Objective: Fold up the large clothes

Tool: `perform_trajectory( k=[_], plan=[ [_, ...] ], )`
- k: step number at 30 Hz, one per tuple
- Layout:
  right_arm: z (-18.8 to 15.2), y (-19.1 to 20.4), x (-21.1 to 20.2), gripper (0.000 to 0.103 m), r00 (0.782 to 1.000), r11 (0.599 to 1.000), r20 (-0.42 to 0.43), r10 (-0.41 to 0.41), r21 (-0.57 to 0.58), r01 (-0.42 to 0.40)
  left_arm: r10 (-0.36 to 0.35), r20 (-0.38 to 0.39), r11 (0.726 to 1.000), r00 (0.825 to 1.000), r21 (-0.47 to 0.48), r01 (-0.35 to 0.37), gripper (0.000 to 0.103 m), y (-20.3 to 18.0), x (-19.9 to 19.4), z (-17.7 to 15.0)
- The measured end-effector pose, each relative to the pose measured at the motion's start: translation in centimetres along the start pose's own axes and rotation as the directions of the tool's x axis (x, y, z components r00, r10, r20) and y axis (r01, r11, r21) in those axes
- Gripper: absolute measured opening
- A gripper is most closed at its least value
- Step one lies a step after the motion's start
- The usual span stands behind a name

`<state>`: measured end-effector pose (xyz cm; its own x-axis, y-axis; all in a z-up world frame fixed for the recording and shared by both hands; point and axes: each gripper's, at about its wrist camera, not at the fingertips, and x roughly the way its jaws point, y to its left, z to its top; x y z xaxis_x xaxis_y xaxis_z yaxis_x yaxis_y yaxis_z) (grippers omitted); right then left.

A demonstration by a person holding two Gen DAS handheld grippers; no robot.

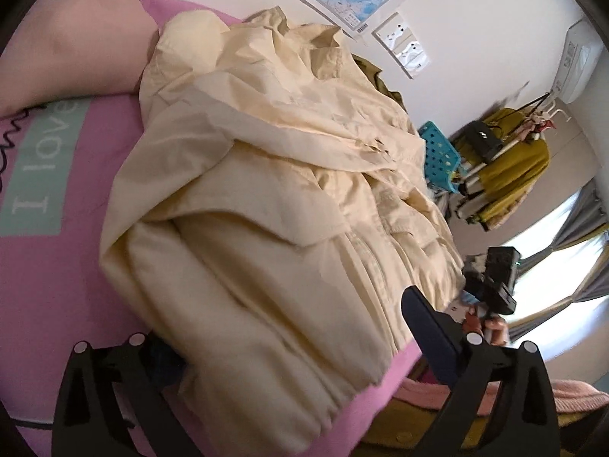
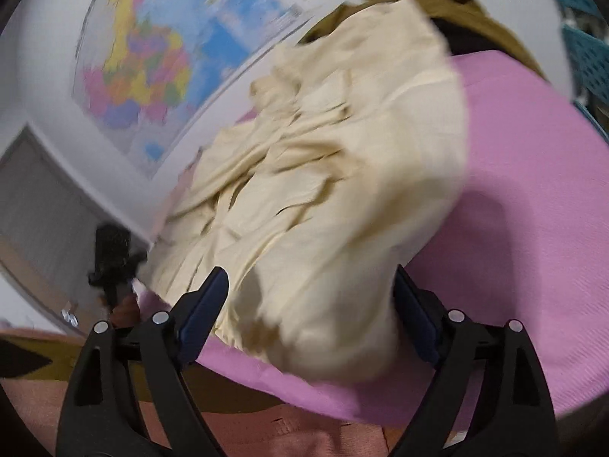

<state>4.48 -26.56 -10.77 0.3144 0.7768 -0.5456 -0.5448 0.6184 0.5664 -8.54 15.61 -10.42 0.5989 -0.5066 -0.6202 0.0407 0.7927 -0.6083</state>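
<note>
Your right tool (image 2: 308, 320) is wide open, with the near corner of the big cream cotton jacket (image 2: 316, 205) between its fingers, ready to pinch. Your left tool (image 1: 289, 342) looks open too, holding nothing. The jacket lies crumpled on the pink bed cover (image 1: 57, 285), so it needs smoothing before folding.
</note>
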Motion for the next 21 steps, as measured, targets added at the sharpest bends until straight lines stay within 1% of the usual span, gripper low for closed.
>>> perform_trajectory(
  k=[1, 3, 4, 5, 6, 7, 8, 9, 10, 12, 15, 18, 20, 21],
  plan=[
    [0.1, 0.6, 0.8, 0.083, 1.0, 1.0, -0.011, 0.004, -0.024, -0.005, 0.01, 0.016, 1.0, 1.0, -0.013, -0.01, 0.096, -0.2, 0.3, 0.1],
    [0.3, 0.9, 1.5, 0.071, 0.999, 0.999, -0.019, 0.03, -0.013, -0.031, 0.026, 0.035, 0.999, 0.999, -0.032, -0.025, 0.096, -0.3, 0.5, 0.2],
    [0.5, 0.8, 1.7, 0.055, 0.998, 0.998, -0.017, 0.067, 0.014, -0.067, 0.041, 0.039, 0.999, 0.998, -0.037, -0.04, 0.096, -0.5, 0.5, 0.2],
    [0.5, 0.6, 1.7, 0.04, 0.995, 0.994, -0.01, 0.101, 0.043, -0.101, 0.052, 0.04, 0.998, 0.998, -0.04, -0.05, 0.094, -0.5, 0.5, 0.1],
    [0.5, 0.6, 1.4, 0.034, 0.99, 0.988, 0.004, 0.139, 0.066, -0.139, 0.074, 0.04, 0.996, 0.996, -0.047, -0.072, 0.077, -0.5, 0.5, 0.1],
    [0.4, 0.8, 1.2, 0.027, 0.99, 0.988, 0.014, 0.141, 0.065, -0.142, 0.113, 0.023, 0.992, 0.993, -0.061, -0.111, 0.065, -0.5, 0.5, 0.2],
    [0.5, 1.3, 0.5, 0.024, 0.989, 0.987, 0.037, 0.144, 0.063, -0.146, 0.129, 0.007, 0.989, 0.992, -0.075, -0.128, 0.05, -0.2, 0.4, 0.2],
    [0.6, 1.7, -0.1, 0.022, 0.986, 0.985, 0.058, 0.157, 0.061, -0.161, 0.132, 0.003, 0.987, 0.991, -0.095, -0.132, 0.041, 0.0, 0.2, 0.3],
    [0.8, 2.3, -1.1, 0.02, 0.979, 0.98, 0.094, 0.182, 0.062, -0.188, 0.132, 0.006, 0.986, 0.991, -0.102, -0.131, 0.038, 0.1, -0.1, 0.3],
    [1.1, 3.6, -2.3, 0.018, 0.969, 0.975, 0.13, 0.211, 0.044, -0.218, 0.135, 0.026, 0.986, 0.991, -0.103, -0.131, 0.03, -0.2, -1.4, 0.5],
    [1.4, 6.4, -4.1, 0.017, 0.959, 0.971, 0.155, 0.238, -0.022, -0.238, 0.094, 0.068, 0.993, 0.993, -0.084, -0.089, 0.024, -1.2, -3.7, 0.6],
    [1.3, 8.8, -6.1, 0.017, 0.945, 0.959, 0.171, 0.28, -0.084, -0.269, 0.065, 0.095, 0.997, 0.993, -0.048, -0.061, 0.023, -2.4, -6.4, 0.5],
    [0.9, 9.4, -7.5, 0.017, 0.933, 0.952, 0.19, 0.305, -0.09, -0.293, 0.047, 0.099, 0.998, 0.994, -0.039, -0.043, 0.023, -2.6, -8.1, 0.0],
    [0.7, 9.4, -7.9, 0.017, 0.932, 0.952, 0.195, 0.305, -0.09, -0.293, 0.043, 0.095, 0.998, 0.995, -0.039, -0.04, 0.023, -2.6, -8.7, -0.2]
  ],
)
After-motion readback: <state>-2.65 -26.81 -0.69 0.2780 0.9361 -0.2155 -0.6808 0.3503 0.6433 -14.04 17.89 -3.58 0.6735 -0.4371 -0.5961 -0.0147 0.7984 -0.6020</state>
